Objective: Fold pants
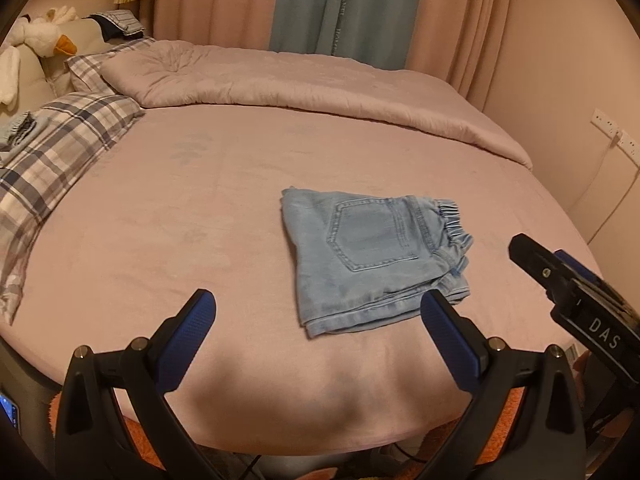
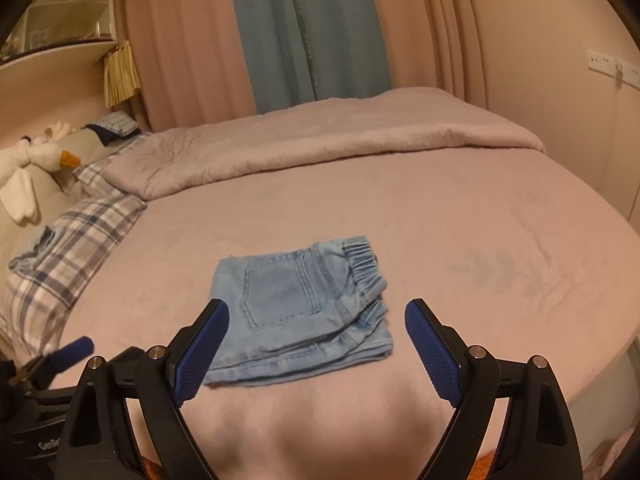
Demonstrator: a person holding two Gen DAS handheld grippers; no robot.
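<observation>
Light blue denim pants [image 1: 372, 256] lie folded into a small rectangle on the pink bed sheet, back pocket up, elastic waistband to the right. They also show in the right wrist view [image 2: 296, 312]. My left gripper [image 1: 318, 306] is open and empty, held above the near edge of the bed, just short of the pants. My right gripper [image 2: 316, 316] is open and empty, its fingers either side of the pants' near half but above them. The right gripper's body shows at the right of the left wrist view [image 1: 572, 284].
A folded pink quilt [image 1: 320, 92] lies along the far side of the bed. Plaid pillows [image 1: 52, 156] with a small pile of folded clothes [image 1: 16, 132] sit at the left. A plush goose [image 1: 40, 36] rests by the headboard. Curtains [image 2: 312, 32] hang behind.
</observation>
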